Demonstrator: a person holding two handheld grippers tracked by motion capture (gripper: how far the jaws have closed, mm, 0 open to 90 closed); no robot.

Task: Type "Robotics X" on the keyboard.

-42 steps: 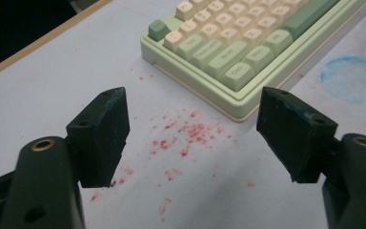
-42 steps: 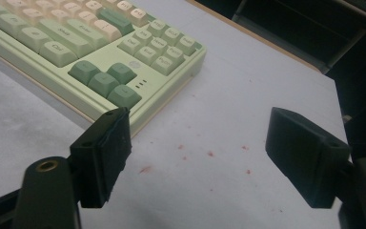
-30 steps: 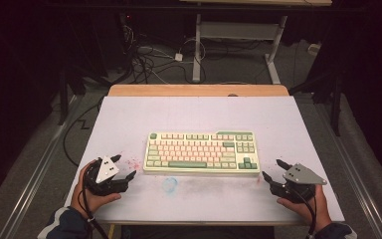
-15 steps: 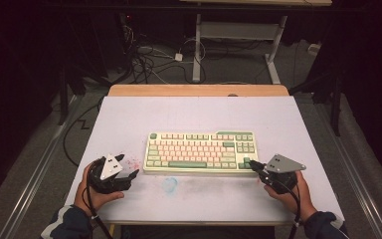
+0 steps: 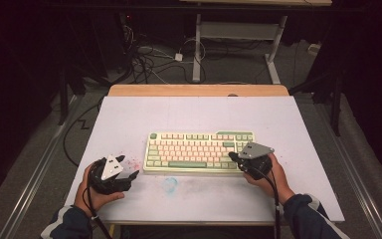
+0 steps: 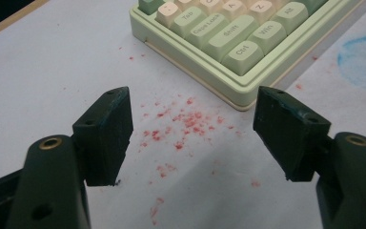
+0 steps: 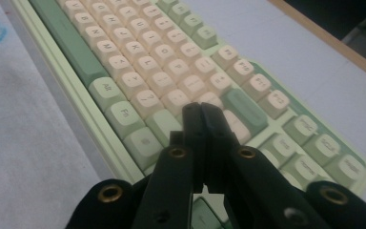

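One keyboard (image 5: 199, 152), pale green with cream and pink keycaps, lies flat near the middle of the white worktop (image 5: 298, 124), its long side running across the person's front. In the right gripper view its keys (image 7: 138, 71) stretch away in rows, with a long green spacebar along the near edge. The right gripper (image 5: 235, 157) sits over the keyboard's right end, above the bottom rows of keys; its jaws are clenched together with nothing between them, their tips (image 7: 201, 114) pointing along the key rows just above the caps. Whether the tips touch a key cannot be told. The right hand (image 5: 271, 174) holds it from the near edge of the worktop. The left gripper (image 5: 129, 167) rests off the keyboard's left end, apart from it, held by the left hand (image 5: 92, 191). Its jaws stand wide, released and empty, having eased slightly closer; between them the left gripper view shows bare worktop speckled with red marks (image 6: 181, 126), and beyond those the keyboard's near-left corner. A faint blue smudge (image 5: 169, 184) stains the worktop in front of the keyboard, between the two grippers.
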